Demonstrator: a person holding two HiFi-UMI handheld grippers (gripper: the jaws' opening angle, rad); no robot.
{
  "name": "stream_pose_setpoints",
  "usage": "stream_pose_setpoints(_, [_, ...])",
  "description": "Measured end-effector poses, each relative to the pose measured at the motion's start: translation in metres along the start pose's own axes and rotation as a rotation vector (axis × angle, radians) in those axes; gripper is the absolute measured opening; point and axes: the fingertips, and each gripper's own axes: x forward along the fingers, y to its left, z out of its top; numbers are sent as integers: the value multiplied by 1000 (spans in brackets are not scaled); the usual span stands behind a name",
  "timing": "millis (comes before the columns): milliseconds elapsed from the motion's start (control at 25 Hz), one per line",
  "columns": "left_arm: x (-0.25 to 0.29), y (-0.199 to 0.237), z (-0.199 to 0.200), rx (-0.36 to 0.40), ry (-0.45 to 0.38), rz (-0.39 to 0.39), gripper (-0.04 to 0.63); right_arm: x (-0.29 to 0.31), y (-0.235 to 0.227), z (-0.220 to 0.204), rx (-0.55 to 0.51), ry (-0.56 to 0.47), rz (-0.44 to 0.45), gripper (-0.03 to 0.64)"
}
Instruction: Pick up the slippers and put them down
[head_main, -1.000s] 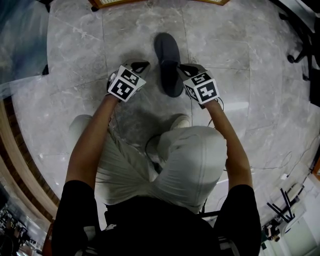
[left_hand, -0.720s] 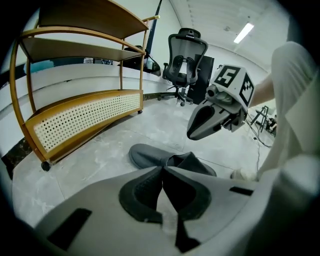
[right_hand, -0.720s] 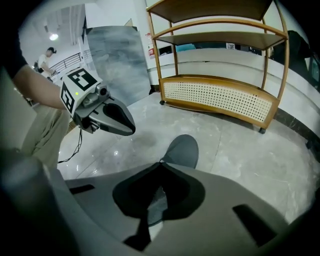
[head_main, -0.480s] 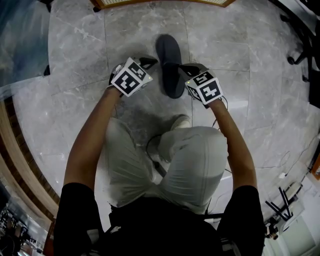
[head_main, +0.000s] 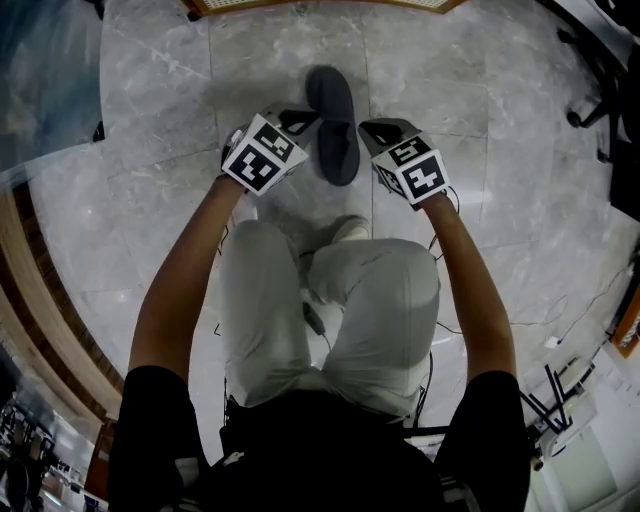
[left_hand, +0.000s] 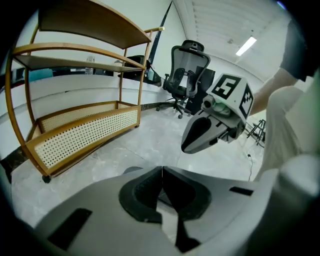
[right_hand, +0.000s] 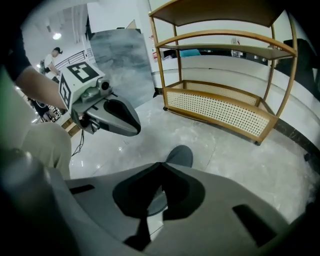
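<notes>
Grey marble tiling (head_main: 150, 110) is spread across the room, and a rattan-backed wooden shelf (right_hand: 220, 107) is stood at the 12 o'clock edge of the head view. One dark grey slipper (head_main: 335, 125) is laid on the tiles, lengthwise from 12 to 6 o'clock; no second slipper is seen. It is flanked by the left gripper (head_main: 298, 122) at its 9 o'clock side and the right gripper (head_main: 372, 131) at its 3 o'clock side, each just beside it. Contact is probably not made, though the steep angle leaves that unsure. Both pairs of jaws are seen pressed together at the tips in their own views, with nothing caught between them, and the slipper is glimpsed on the floor past the right jaws.

The step in hand is judged to be the approach before a pick-up. For it to be done well, one pair of jaws should be parted first. They should then be lowered over the slipper's raised edge, not the flat sole, and closed firmly so that the soft shoe is not dropped when lifted.

No brand or lettering can be read on the slipper or shelf; only black-and-white square markers (head_main: 262, 157) are shown on the gripper cubes.
</notes>
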Motion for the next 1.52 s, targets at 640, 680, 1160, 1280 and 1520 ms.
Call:
stream_pose_setpoints(640, [-163,-72,131,22,67,9,8,-198,56,98,76,-17,49,0])
stream_pose_setpoints(680, [-177,-77,141,21,67,7,8,-213,62,107,77,-24,47,0])
stream_pose_setpoints(1160, [-331,-127,254,-55,21,67,8,-383,119,214,102,-80,-16,0])
stream_pose_setpoints(1280, [-368,-136,282,-52,2,82,8,-420,137,241,100,-98,-23,0])
stream_pose_setpoints(1520, [-436,-149,332,-60,-63,111,8,-483,169,291,74,-155,-58,-1])
